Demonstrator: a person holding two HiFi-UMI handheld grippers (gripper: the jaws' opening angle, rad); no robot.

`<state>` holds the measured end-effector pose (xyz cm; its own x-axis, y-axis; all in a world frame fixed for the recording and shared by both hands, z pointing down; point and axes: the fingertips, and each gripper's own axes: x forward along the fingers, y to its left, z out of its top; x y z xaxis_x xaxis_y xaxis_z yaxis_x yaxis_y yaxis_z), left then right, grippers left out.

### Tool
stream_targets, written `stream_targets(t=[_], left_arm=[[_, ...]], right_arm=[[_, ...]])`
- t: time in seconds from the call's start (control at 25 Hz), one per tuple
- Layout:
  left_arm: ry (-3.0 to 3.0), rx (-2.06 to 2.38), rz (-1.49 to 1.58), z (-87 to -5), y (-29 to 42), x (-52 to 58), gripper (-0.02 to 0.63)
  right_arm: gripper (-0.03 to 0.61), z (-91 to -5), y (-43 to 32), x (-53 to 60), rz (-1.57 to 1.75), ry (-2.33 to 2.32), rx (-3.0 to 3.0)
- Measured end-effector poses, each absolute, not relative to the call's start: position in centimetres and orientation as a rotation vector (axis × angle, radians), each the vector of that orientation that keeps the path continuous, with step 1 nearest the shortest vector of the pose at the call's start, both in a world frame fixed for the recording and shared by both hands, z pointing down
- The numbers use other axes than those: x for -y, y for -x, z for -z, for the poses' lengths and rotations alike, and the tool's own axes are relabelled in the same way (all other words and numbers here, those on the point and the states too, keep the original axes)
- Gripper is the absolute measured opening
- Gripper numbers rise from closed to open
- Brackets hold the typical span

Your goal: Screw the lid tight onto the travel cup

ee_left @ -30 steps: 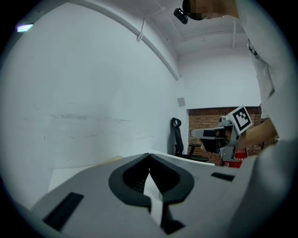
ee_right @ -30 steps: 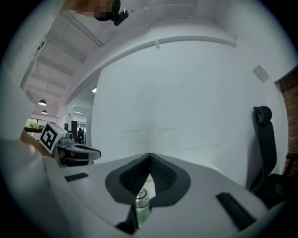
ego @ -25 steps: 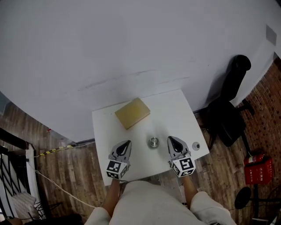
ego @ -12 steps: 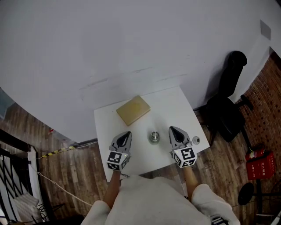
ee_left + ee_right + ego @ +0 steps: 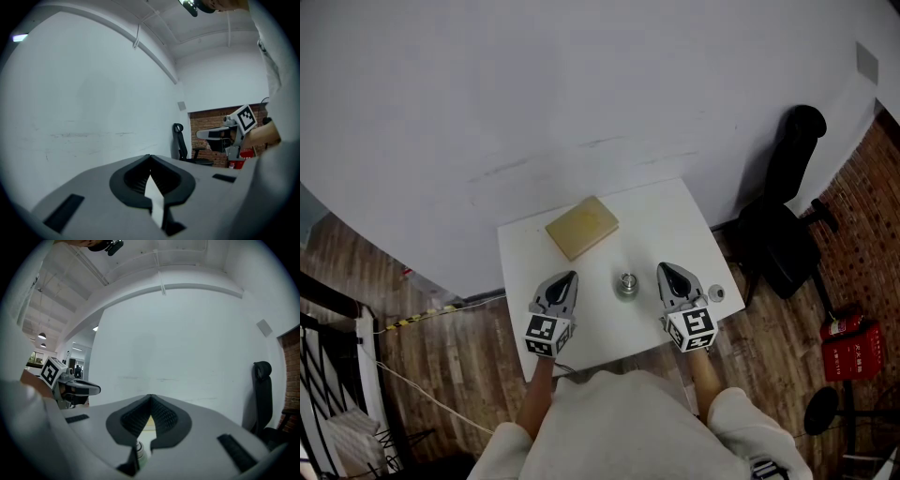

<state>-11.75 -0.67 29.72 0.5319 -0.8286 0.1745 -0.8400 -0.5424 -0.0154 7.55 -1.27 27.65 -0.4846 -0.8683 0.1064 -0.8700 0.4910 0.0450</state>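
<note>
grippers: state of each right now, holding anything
left gripper: closed, holding nothing
right gripper: closed, holding nothing

Head view shifted slightly, white table [image 5: 525,262] with travel cup [image 5: 626,284] and lid [image 5: 716,293] carried a little higher in the frame, left gripper [image 5: 570,278] and right gripper [image 5: 665,271] shifted up with them, more of the person's light clothing [image 5: 619,422] brought into view below.
</note>
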Motion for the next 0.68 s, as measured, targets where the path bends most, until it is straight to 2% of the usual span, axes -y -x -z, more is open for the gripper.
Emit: stream_targets(t=[0.68], left_arm=[[-2.694, 1.468, -0.250, -29.67, 11.78, 0.76, 0.008]], right_arm=[[-0.002, -28.18, -7.11, 1.07, -0.027, -1.512, 2.602]])
